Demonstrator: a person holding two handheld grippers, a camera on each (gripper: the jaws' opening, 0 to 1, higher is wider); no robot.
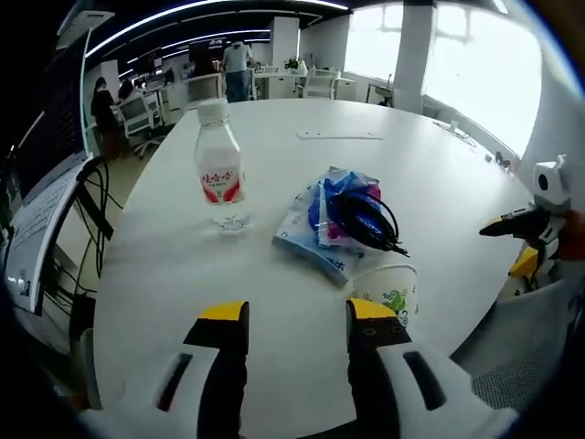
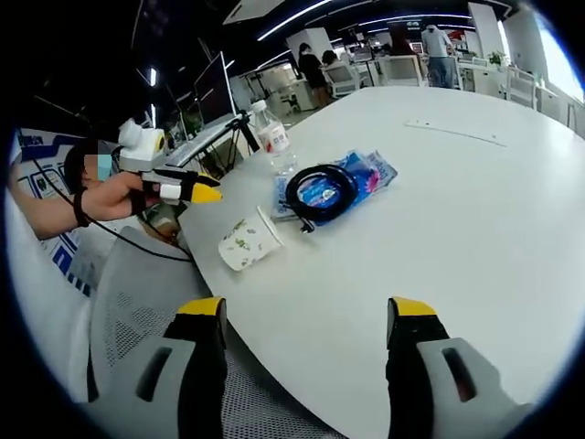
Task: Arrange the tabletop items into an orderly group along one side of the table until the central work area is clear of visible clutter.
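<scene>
Standing by the packets (image 1: 322, 224) — bottle (image 1: 219, 169), paper cup (image 1: 388, 290), contents unclear.

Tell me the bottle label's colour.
White with red, on the water bottle; clearest in the left gripper view.

The left claw (image 1: 297, 320) hides the paper cup's (image 1: 391, 291) lower edge, and the bottle label (image 1: 220, 186) print is unreadable

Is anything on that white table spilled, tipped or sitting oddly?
No spill shows. The paper cup stands right at the table edge and appears tilted. A black coiled cable lies on top of blue packets. The water bottle stands upright.
</scene>
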